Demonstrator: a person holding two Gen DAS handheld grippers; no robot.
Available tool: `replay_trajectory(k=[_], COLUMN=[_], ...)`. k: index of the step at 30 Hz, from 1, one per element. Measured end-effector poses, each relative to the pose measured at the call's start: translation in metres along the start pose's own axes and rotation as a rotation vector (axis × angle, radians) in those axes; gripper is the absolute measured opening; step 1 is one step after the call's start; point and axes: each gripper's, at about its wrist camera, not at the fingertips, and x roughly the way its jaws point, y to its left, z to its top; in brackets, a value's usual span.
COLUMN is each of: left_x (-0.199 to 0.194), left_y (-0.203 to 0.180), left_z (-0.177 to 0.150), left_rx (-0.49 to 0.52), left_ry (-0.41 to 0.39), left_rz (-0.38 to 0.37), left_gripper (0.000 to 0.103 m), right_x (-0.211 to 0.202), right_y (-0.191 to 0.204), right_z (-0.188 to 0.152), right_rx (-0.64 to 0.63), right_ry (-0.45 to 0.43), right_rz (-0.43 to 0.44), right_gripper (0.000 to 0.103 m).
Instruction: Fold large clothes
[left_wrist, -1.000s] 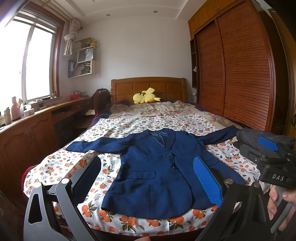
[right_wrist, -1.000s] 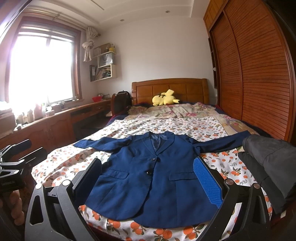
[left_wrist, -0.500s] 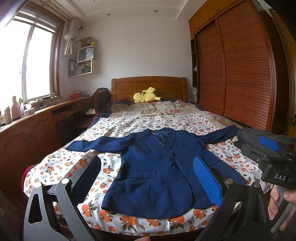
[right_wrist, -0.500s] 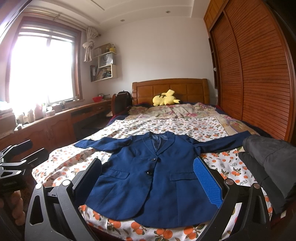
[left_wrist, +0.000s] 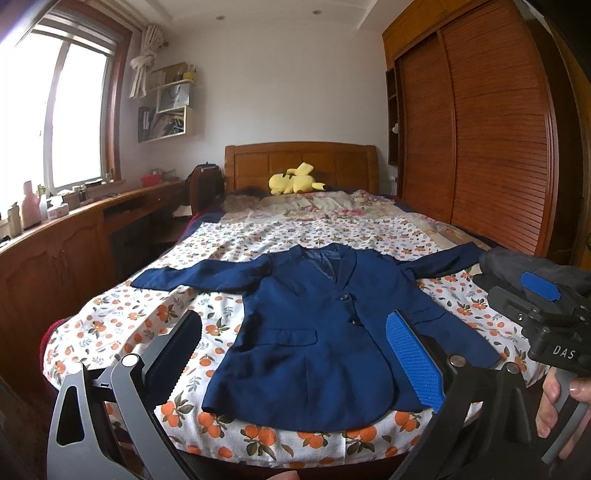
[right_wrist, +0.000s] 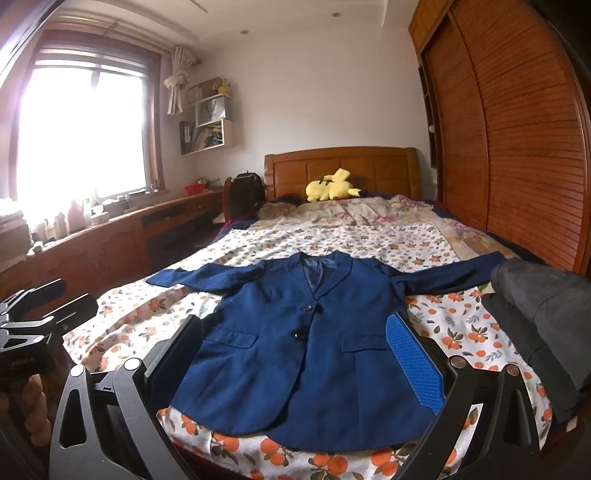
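A navy blue blazer (left_wrist: 325, 332) lies flat and face up on the bed, sleeves spread to both sides, collar toward the headboard; it also shows in the right wrist view (right_wrist: 314, 339). My left gripper (left_wrist: 295, 354) is open and empty, held in front of the bed's foot, short of the blazer's hem. My right gripper (right_wrist: 295, 354) is open and empty at about the same distance. The right gripper also shows at the right edge of the left wrist view (left_wrist: 546, 317), and the left gripper at the left edge of the right wrist view (right_wrist: 33, 321).
The bed (left_wrist: 155, 321) has an orange-print sheet. A dark grey garment pile (right_wrist: 543, 306) lies at the bed's right side over one sleeve end. A yellow plush toy (left_wrist: 293, 180) sits by the headboard. A wooden desk (left_wrist: 74, 236) runs along the left; a wardrobe (left_wrist: 491, 147) stands right.
Nothing has changed beyond a very slight drift of both views; the blazer lies as before and both grippers stay open.
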Motion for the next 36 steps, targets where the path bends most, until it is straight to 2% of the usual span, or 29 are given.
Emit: replay_trajectory(k=[12,24,31,36], left_x=[0.049,0.116,0.155,0.172], left_y=[0.023,0.061,0.079,0.092], left_z=[-0.018,-0.048,-0.064,-0.068], left_rx=[-0.001,-0.026,-0.021,-0.03], left_ry=[0.055,0.135,0.191,0.216], left_rz=[0.024,0.049,0.1,0.134], left_gripper=[0.101,0.101,0.101,0.101], right_x=[0.046,0.115,0.157,0.187], right_y=[0.006,0.013,0.019,0.029], right_z=[-0.012,-0.028,-0.041,-0.036], right_rx=[-0.013,-0.042,-0.06,-0.096], right_ry=[0.037,0.085,0.11,0.125], right_rz=[0.04,0.072,0.119,0.154], right_gripper=[0.096,0.096,0.096,0.096])
